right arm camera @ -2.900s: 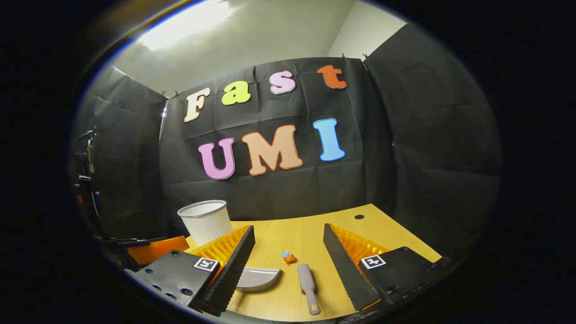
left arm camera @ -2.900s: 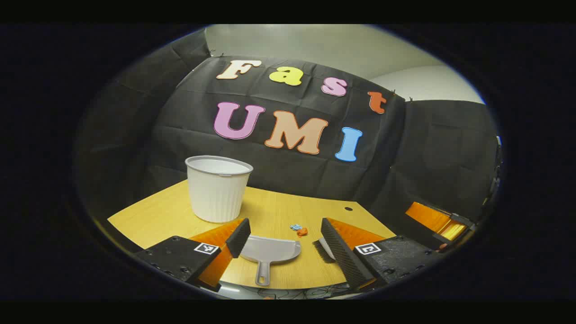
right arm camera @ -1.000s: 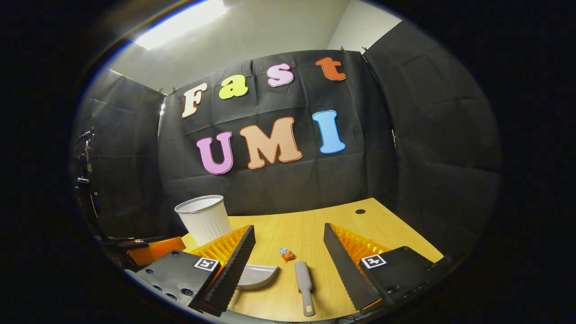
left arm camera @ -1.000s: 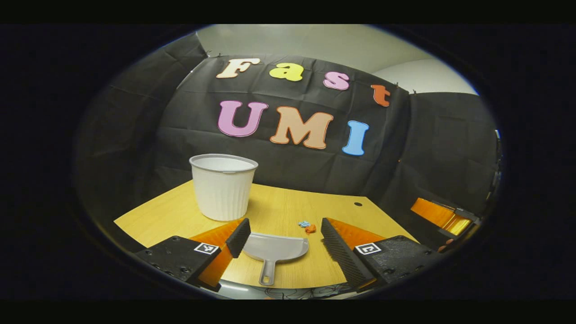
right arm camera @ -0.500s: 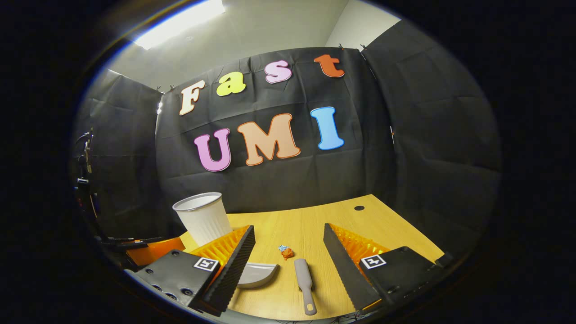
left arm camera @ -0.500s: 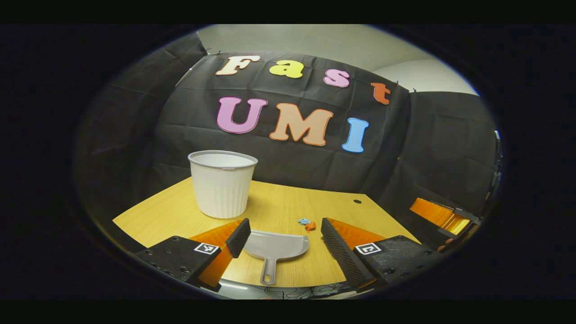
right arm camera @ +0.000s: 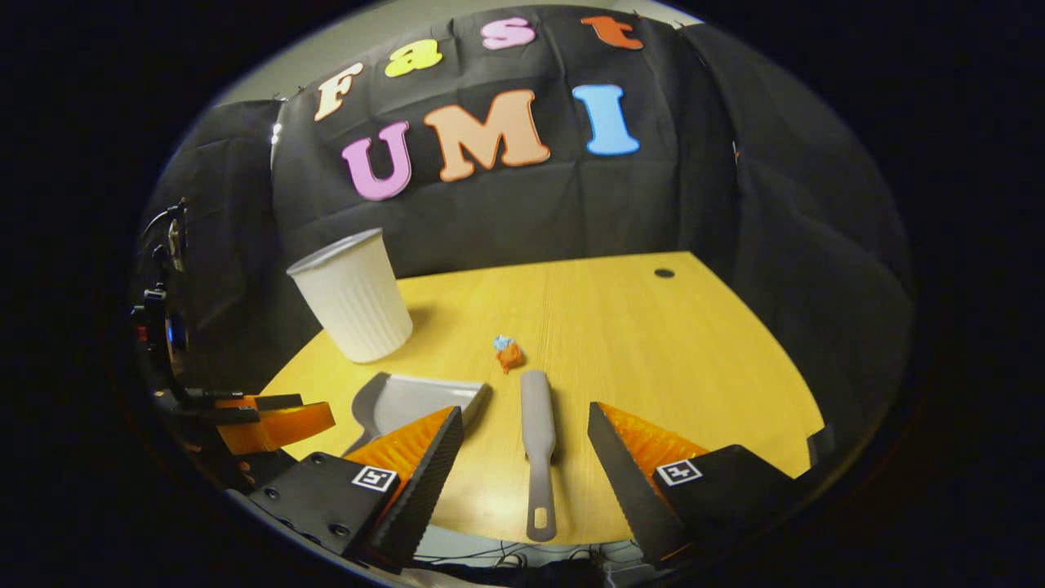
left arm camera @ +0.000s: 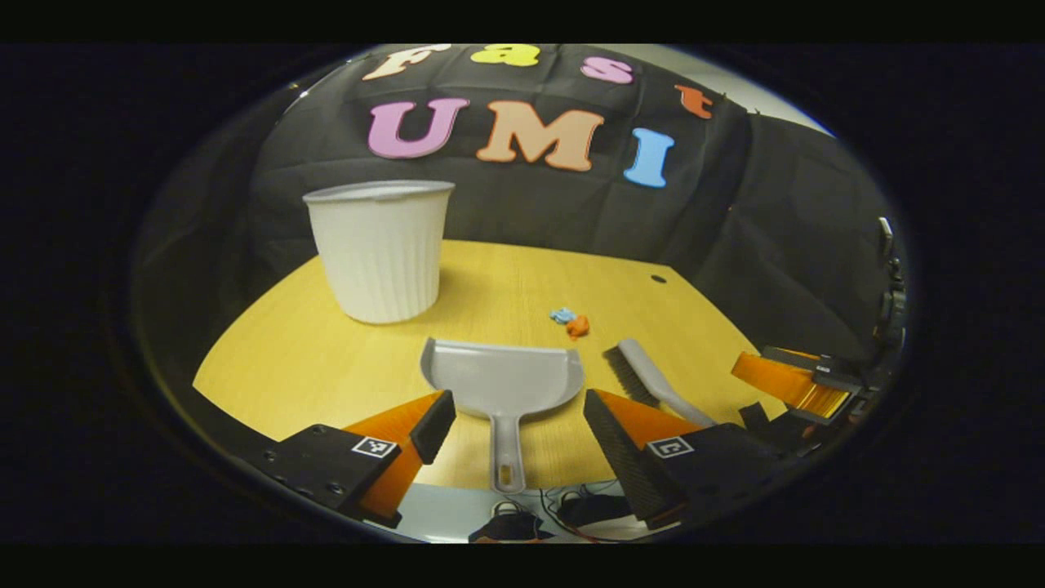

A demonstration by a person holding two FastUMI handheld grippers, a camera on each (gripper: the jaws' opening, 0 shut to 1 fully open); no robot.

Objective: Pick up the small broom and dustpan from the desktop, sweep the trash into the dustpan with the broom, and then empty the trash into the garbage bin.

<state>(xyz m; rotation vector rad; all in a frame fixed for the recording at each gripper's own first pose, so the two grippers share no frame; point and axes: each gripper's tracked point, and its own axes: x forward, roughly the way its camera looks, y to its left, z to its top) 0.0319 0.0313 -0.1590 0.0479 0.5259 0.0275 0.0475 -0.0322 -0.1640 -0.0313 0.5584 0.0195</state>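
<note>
a recording booth: black cloth wall (right arm camera: pixel 522 212), desk (right arm camera: pixel 653 343).

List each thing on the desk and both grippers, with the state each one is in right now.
Dustpan: flat on the desk, ungrasped.
Small broom: lying on the desk, ungrasped.
Trash: loose on the desk, unswept.
Garbage bin: upright.
Left gripper: open.
Right gripper: open.

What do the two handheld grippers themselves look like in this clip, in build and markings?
Both look alike. The left gripper and the right gripper each have two wedge-shaped fingers with ribbed, sawtooth inner faces, set on black blocks. Each block carries a small square black-and-white marker tag and, on one side, visible screw holes. In the right gripper view the left gripper also appears at the lower left edge.
</note>
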